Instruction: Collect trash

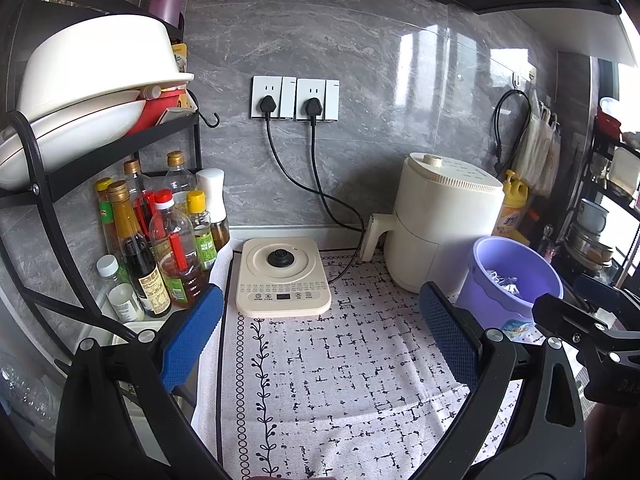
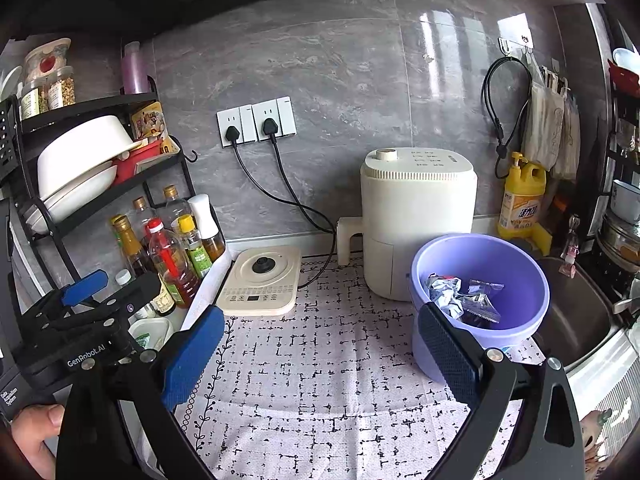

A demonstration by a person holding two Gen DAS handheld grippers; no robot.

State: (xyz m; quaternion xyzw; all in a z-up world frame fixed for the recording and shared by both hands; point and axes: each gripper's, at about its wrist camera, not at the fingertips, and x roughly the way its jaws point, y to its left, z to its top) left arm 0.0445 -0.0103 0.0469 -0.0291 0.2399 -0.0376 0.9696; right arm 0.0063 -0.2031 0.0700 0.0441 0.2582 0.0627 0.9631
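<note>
Crumpled wrappers [image 2: 464, 296] fill the purple bin [image 2: 520, 320] at frame right on the patterned mat [image 2: 320, 360] — both grippers [image 1: 320, 332] [image 2: 320, 344] gape wide, empty.

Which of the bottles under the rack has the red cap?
The clear oil bottle at the front of the cluster, with a red handle down its side; its neighbours have yellow, gold or white caps.

**What sits on the kitchen counter**

A white cloth mat with black marks [image 2: 320, 360] covers the counter. On it stand a flat cream kettle base [image 2: 260, 284], a tall cream plastic cooker [image 2: 416, 216] and a round purple plastic bucket [image 2: 432, 356]. Just beside the mat, many sauce bottles [image 1: 160, 248] stand close together.
</note>
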